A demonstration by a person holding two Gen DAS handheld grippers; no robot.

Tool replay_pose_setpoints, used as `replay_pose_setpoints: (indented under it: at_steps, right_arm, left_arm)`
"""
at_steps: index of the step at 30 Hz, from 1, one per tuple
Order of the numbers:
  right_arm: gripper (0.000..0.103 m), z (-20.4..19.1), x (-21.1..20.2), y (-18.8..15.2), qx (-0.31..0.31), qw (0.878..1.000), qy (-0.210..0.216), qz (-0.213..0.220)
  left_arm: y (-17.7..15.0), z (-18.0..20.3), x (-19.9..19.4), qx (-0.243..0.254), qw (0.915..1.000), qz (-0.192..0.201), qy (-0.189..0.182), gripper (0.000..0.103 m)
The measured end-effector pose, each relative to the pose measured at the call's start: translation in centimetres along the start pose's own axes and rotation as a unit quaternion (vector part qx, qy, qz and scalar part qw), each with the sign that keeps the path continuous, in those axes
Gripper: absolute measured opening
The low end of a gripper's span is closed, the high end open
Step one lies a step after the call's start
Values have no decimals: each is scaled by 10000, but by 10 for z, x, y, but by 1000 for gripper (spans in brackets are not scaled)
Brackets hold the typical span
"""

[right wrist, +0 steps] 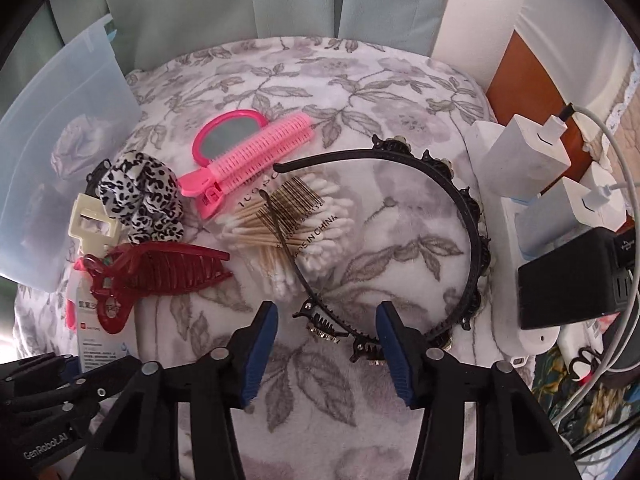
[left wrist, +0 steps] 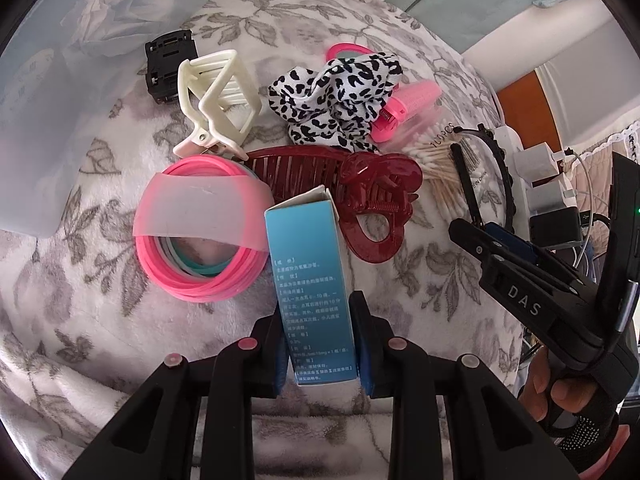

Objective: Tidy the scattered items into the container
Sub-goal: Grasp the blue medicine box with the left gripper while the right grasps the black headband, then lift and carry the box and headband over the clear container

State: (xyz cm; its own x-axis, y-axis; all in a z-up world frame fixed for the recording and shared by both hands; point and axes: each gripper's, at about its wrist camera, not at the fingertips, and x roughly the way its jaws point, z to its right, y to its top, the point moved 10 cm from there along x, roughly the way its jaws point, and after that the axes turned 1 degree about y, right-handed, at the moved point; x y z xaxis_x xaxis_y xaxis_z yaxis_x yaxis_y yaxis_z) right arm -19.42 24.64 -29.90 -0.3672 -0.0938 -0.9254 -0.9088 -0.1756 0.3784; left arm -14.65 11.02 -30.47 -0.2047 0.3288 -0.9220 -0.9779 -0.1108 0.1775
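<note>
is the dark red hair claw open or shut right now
Shut. In the left wrist view the dark red hair claw lies on its side on the floral blanket with its teeth meshed together.

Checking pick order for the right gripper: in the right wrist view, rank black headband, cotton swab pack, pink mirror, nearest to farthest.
1. black headband: its toothed end lies between the open fingers of the right gripper.
2. cotton swab pack: just ahead, slightly left.
3. pink mirror: farthest, up-left, behind the pink clip.
</note>
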Motion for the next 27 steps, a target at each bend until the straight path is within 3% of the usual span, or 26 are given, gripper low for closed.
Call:
replay_pose_setpoints:
  at_steps: [7, 17, 27]
  right_arm:
    - [32, -3, 1, -1, -60, 9999, 137, -59]
    - [24, -3, -40, -8, 623, 9957, 637, 256]
    - [17, -22, -96, -21, 1363, 9774, 1469, 669]
  left_arm:
    - [-2, -2, -4, 19, 10000, 26, 9, 28]
    - [-4, 1, -25, 126, 9996, 232, -69, 28]
    - [-17, 3, -67, 367, 9973, 573, -292, 26]
